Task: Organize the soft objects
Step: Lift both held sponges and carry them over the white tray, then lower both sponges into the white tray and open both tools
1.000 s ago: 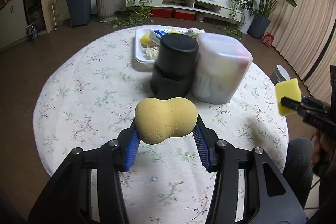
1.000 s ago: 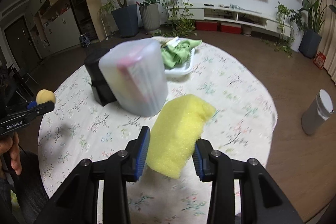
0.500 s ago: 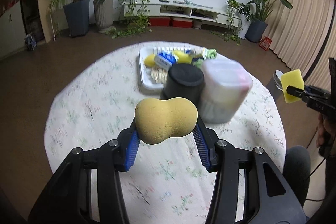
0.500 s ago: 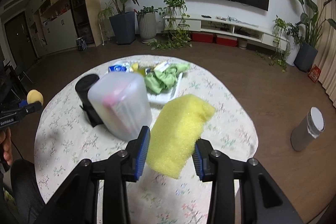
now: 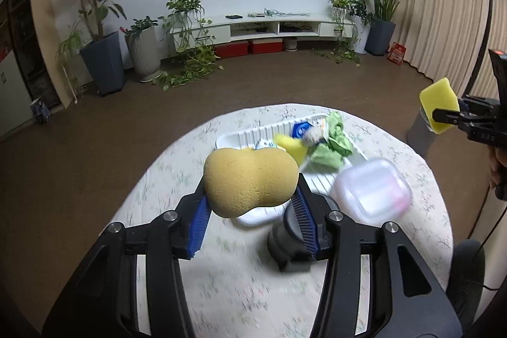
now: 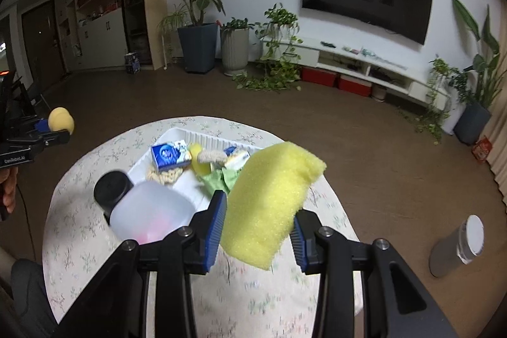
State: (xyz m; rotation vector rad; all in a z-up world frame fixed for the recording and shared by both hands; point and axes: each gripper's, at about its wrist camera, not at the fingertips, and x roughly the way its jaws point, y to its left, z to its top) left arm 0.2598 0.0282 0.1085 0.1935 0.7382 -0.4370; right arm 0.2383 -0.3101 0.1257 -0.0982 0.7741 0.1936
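The round table with its flowered cloth fills the lower half of both views, and on it, toward 12 o'clock, lies the white tray, the likely goal for the soft things. It already holds a green cloth, a small yellow sponge, a blue packet and a few pieces too blurred to name, so I judge the sorting partly done, with 2 items yet to be set down. At about 3 o'clock of the tray in the left wrist view stands a frosted plastic container, touching or just beside a black cylinder; both sit between the grippers and the tray, and any approach probably has to pass over or around them. The right gripper is closed onto a bright yellow foam sponge, its blue pads pressed to both sides, held in the air above the table's near edge. The left gripper is likewise clamped on a tan peanut-shaped sponge, aloft over the near end of the tray. Off the table, at 4 o'clock in the right wrist view, a grey canister stands on the floor, well apart.
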